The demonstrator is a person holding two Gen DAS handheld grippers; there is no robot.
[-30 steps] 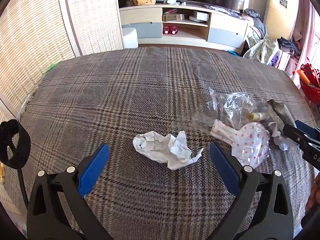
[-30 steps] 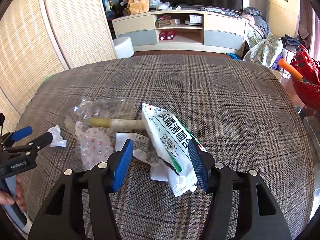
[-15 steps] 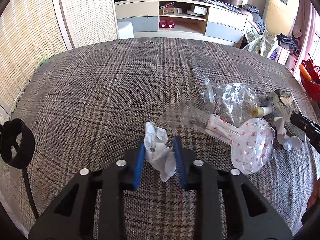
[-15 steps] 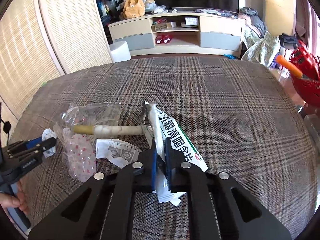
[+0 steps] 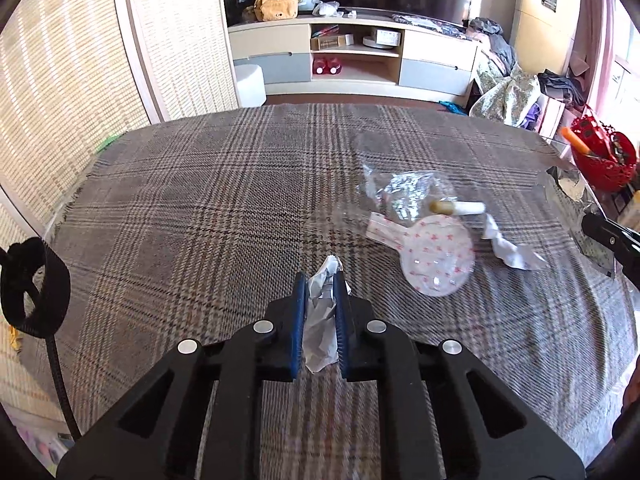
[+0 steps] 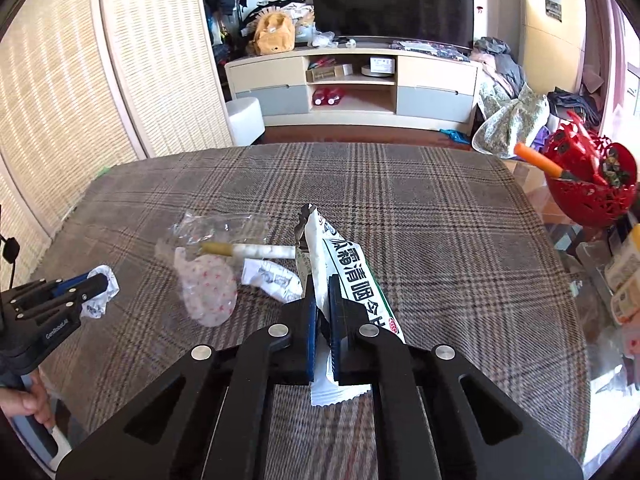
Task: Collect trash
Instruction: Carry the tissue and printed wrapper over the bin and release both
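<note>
Both claws have gone from spread wide over the litter to gripping it, and each piece now hangs clear of the plaid tablecloth (image 5: pixel 200 208). At the lower centre of the left wrist view, the left claw (image 5: pixel 320 284) is closing on a crumpled white paper wad (image 5: pixel 320 312), its blue pads squeezing it thin. At the lower centre of the right wrist view, the right claw (image 6: pixel 322 292) is pressed together on a white printed wrapper (image 6: pixel 344 264), pinching it near its lower end. Both pieces look light, soft and easily crushed; the glossy wrapper may slip, so a hold across a flattened fold seems safest. A clear plastic bag (image 5: pixel 400 196), a star-patterned film (image 5: pixel 438 256) and a yellow-tipped stick (image 5: pixel 456 207) remain on the table, right of centre.
</note>
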